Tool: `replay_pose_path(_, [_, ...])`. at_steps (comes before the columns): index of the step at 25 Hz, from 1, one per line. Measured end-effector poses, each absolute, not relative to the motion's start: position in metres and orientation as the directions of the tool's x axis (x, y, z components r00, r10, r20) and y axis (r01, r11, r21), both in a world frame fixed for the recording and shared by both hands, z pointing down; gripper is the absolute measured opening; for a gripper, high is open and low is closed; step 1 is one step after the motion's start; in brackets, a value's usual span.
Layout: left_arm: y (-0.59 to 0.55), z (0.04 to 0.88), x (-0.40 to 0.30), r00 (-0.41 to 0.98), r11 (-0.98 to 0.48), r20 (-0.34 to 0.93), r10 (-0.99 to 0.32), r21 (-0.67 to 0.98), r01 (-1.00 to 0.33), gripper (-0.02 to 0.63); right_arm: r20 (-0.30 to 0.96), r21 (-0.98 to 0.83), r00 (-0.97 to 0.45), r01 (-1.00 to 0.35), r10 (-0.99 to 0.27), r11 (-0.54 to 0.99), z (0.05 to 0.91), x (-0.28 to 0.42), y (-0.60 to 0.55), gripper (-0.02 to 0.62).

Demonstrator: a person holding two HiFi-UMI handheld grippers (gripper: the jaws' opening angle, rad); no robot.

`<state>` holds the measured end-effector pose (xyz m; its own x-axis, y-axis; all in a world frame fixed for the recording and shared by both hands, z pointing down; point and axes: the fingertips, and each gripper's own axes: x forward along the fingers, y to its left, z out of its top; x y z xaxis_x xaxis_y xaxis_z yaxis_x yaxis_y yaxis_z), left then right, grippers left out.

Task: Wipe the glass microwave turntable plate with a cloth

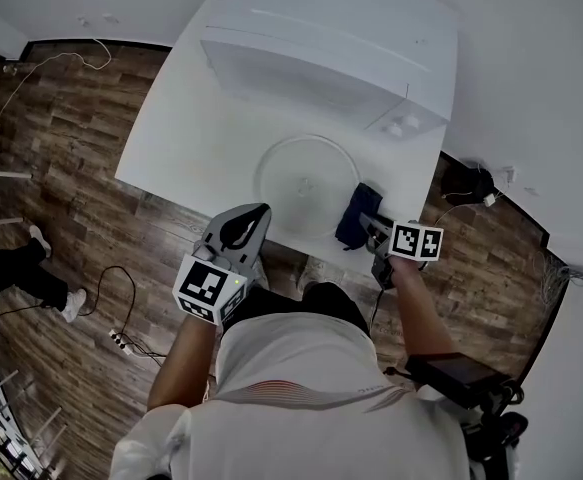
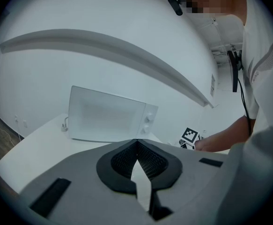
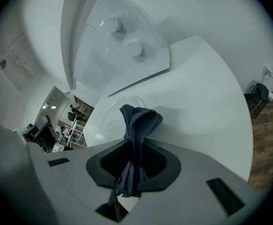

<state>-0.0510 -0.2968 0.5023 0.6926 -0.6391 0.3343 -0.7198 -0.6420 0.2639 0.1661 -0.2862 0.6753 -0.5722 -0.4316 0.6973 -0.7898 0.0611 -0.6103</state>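
The round glass turntable plate lies flat on the white table, in front of the white microwave. My right gripper is shut on a dark blue cloth at the plate's right rim. In the right gripper view the cloth sticks up bunched from the right gripper, with the plate just beyond it. My left gripper hovers at the table's front edge, short of the plate. Seen from its own camera, the left gripper is shut on nothing and faces the microwave.
The microwave fills the back of the table, its door closed and its knobs on the right. On the wooden floor lie a power strip with cables and a black bag. A seated person's legs show at the left.
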Motion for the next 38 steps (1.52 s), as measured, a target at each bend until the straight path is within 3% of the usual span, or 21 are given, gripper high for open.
replay_pose_path(8, [-0.288,0.498,-0.045,0.687,-0.642,0.332,-0.646,0.251,-0.725,0.011,0.634,-0.625,-0.599,-0.770,-0.490,0.132,0.651,0.163,-0.286,0.061])
replay_pose_path(16, [-0.279,0.476,-0.074,0.676,-0.640,0.287,-0.679,0.219,-0.736,0.011,0.278,-0.597,-0.662,-0.687,-0.696,0.415,0.526,0.116,-0.304,0.061])
replay_pose_path(22, [-0.267,0.457,-0.108,0.704,-0.665,0.226,-0.673,0.229,-0.710,0.011,0.067,-0.516,-0.613,-0.697,-0.788,0.498,0.437,0.079,-0.293,0.061])
replay_pose_path(31, [-0.256,0.444,-0.149,0.723,-0.685,0.172,-0.669,0.234,-0.690,0.011,-0.030,-0.373,-0.549,-0.769,-0.835,0.519,0.371,0.058,-0.258,0.061])
replay_pose_path(38, [-0.228,0.412,-0.137,0.714,-0.688,0.125,-0.689,0.197,-0.698,0.011,-0.059,-0.275,-0.559,-0.787,-0.827,0.552,0.346,0.067,-0.223,0.061])
